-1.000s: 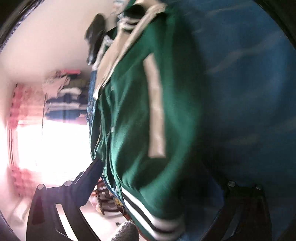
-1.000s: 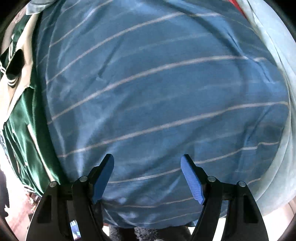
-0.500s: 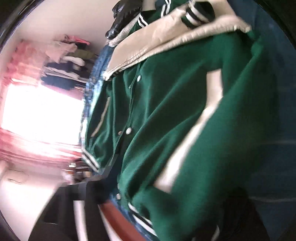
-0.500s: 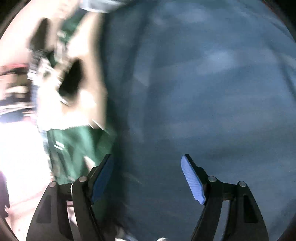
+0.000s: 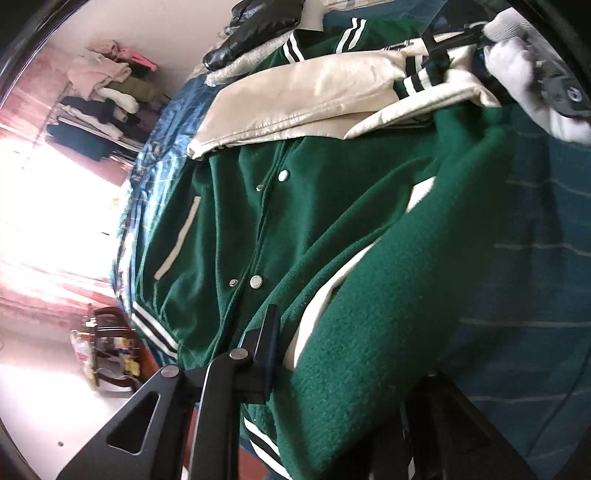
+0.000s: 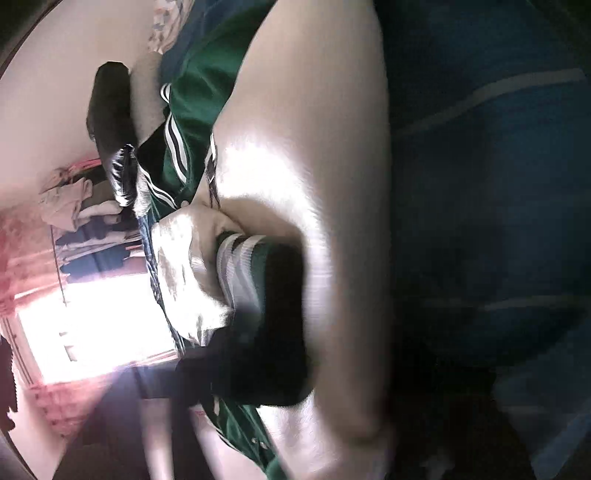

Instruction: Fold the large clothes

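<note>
A green varsity jacket (image 5: 332,206) with cream sleeves (image 5: 306,99) and striped trim lies on a blue striped bedcover (image 5: 539,266). My left gripper (image 5: 332,373) is at the jacket's hem, green cloth bunched between its fingers; one finger (image 5: 266,354) shows, the other is hidden by cloth. My right gripper (image 5: 480,44), in a white-gloved hand (image 5: 517,59), is at the far sleeve cuff. In the right wrist view the cream sleeve (image 6: 314,184) and striped cuff (image 6: 243,266) fill the frame; the right gripper's fingers are blurred and dark.
A black jacket (image 5: 258,22) lies at the bed's far end. A rack of folded clothes (image 5: 107,92) stands by a bright window (image 5: 55,221). A dark wooden stand (image 5: 107,350) is on the floor beside the bed.
Both views swung round. My right gripper moved from over the bare bedcover onto the jacket's cream sleeve and cuff. My left gripper came in closer on the green hem.
</note>
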{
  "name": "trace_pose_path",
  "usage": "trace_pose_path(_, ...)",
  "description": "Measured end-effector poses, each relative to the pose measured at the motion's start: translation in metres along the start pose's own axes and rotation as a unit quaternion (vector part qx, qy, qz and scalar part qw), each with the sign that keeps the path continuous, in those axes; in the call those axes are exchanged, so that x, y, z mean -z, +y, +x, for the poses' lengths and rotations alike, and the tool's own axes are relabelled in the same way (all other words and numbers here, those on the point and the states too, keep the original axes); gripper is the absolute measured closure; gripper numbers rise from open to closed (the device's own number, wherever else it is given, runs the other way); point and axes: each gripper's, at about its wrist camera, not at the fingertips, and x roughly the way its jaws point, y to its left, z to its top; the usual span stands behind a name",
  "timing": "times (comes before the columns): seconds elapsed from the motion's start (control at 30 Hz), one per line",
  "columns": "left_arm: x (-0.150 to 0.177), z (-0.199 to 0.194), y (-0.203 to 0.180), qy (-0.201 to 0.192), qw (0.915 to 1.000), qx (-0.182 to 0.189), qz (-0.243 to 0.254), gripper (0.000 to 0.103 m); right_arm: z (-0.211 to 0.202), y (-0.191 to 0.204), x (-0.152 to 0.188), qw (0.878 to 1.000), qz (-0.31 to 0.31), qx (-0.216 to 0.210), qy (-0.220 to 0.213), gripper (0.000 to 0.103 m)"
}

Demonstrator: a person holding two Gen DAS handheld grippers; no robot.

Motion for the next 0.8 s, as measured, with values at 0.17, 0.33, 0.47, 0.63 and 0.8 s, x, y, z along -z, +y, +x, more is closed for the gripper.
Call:
trace_pose_path(0.17,-0.004,-0.01,0.062,-0.004,0.9964,0.083,-0.019,0.087,-0.041,0.083,0.026,0.999,-0.022,0.015,-0.036,0.086)
trace_pose_path(0.33,-0.012,-0.004,0.163,0.011,0.9835,0.164,-0.074,0.087,-0.059,0.207,0.061,0.995,-0.08,0.046,-0.041,0.087)
trace_pose_path(0.47,-0.019,0.03,0.25,0.037,0.9671,0.206,-0.145,0.085,0.002,0.311,0.082,0.985,-0.129,0.116,-0.028,0.087)
trace_pose_path(0.63,-0.011,0.114,0.318,0.07,0.9472,0.231,-0.212,0.081,0.128,0.386,0.093,0.965,-0.168,0.201,-0.002,0.086)
trace_pose_path(0.8,0.016,0.19,0.361,0.124,0.9177,0.259,-0.275,0.057,0.251,0.386,0.092,0.947,-0.167,0.267,0.058,0.05)
